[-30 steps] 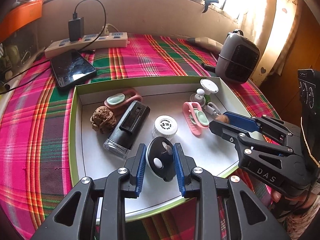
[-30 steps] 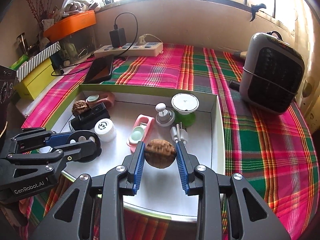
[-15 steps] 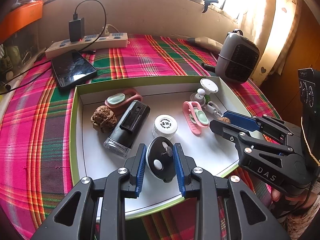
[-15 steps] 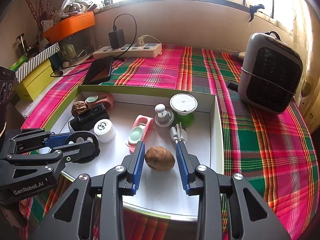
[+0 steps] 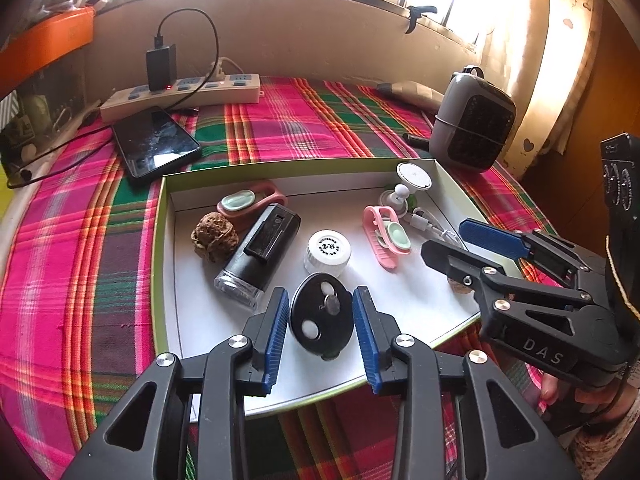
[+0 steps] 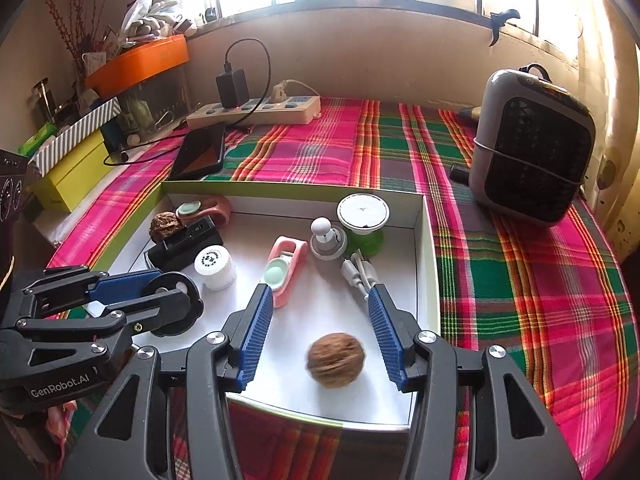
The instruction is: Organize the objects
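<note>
A shallow white box with a green rim (image 5: 158,240) (image 6: 430,264) holds the objects. My right gripper (image 6: 320,328) is open; a smooth brown walnut (image 6: 336,360) lies free on the box floor between its fingers. My left gripper (image 5: 321,324) is open around a black round disc (image 5: 322,320) (image 6: 176,298) lying on the floor, with small gaps at each pad. In the box are also a wrinkled walnut (image 5: 210,236), a black device (image 5: 260,248), a white cap (image 5: 327,247), two pink clips (image 5: 386,232) (image 5: 250,202) and a white cable (image 6: 358,272).
The box sits on a plaid cloth (image 5: 288,120). Behind it lie a phone (image 5: 154,144) and a power strip with a charger (image 5: 180,92). A grey heater (image 6: 532,148) stands at the right. Boxes and an orange tray (image 6: 136,60) crowd the left shelf.
My right gripper has opened and let go of the smooth walnut, which now lies in the box. My left gripper has opened slightly around the black disc.
</note>
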